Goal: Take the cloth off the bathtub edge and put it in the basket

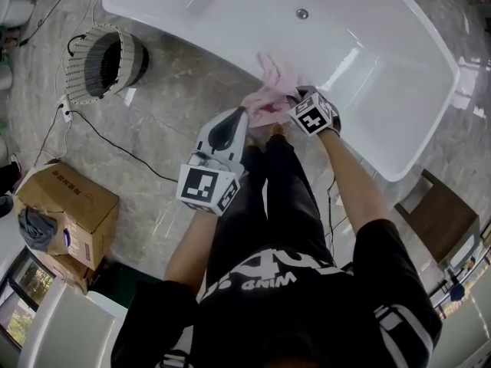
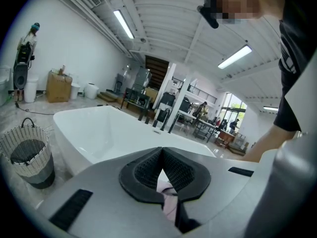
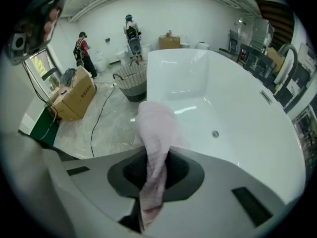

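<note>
The pink cloth [image 1: 268, 90] hangs bunched over the near rim of the white bathtub [image 1: 192, 33]. My right gripper [image 1: 285, 104] points steeply down and is shut on it. In the right gripper view the cloth [image 3: 156, 128] rises from between the jaws of that gripper [image 3: 156, 165], in front of the tub. My left gripper [image 1: 239, 118] hovers just left of the cloth with its pads together at the tip [image 2: 161, 152] and nothing sticking out beyond them. A bit of the cloth [image 2: 170, 200] shows through the gap lower down. The woven basket [image 1: 103, 60] stands on the floor, far left of the tub.
A black cable [image 1: 115, 140] runs across the marble floor between the basket and me. Cardboard boxes [image 1: 65, 205] sit at the left, a wooden stool [image 1: 441, 221] at the right. Two people [image 3: 81, 51] stand far off beyond the basket [image 3: 131, 81].
</note>
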Tool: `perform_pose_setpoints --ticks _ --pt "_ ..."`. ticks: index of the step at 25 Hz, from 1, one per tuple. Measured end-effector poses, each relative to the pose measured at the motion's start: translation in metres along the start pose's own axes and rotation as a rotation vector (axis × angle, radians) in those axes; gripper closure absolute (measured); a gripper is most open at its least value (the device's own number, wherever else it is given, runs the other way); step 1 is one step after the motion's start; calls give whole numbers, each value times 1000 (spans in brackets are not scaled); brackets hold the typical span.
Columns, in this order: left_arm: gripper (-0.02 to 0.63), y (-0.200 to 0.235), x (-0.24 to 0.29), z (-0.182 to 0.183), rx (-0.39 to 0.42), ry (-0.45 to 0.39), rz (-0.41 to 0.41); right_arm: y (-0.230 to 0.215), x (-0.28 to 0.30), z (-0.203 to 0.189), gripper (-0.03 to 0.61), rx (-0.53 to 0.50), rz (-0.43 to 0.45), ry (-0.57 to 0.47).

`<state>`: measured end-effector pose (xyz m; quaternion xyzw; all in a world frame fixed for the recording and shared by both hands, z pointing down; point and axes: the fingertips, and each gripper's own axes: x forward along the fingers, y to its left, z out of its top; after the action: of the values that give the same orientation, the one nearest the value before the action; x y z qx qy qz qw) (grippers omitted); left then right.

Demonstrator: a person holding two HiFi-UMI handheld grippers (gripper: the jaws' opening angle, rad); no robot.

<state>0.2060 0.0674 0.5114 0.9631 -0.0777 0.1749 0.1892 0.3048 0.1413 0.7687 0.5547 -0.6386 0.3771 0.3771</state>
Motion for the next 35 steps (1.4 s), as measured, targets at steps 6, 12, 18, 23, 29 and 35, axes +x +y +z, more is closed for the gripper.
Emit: perform_pose_setpoints --ticks 6,12,18,23,29,35 --pt "601 -8 -6 13 2 -7 6 8 -29 -1 537 42 -28 -34" --pt "601 -12 -19 36 18 -25 14 6 -93 36 537 74 -51 -156" --pt "601 -28 -38 68 34 -71 36 4 -188 86 537 72 -90 -317" --pt "601 -46 -67 93 44 -111 53 11 -281 138 537 23 -140 -477" --pt "601 -67 -79 131 91 -160 76 -1 -398 215 537 -115 -187 -696" --pt "601 -69 -95 163 116 -232 152 4 -465 267 537 -211 -185 -835"
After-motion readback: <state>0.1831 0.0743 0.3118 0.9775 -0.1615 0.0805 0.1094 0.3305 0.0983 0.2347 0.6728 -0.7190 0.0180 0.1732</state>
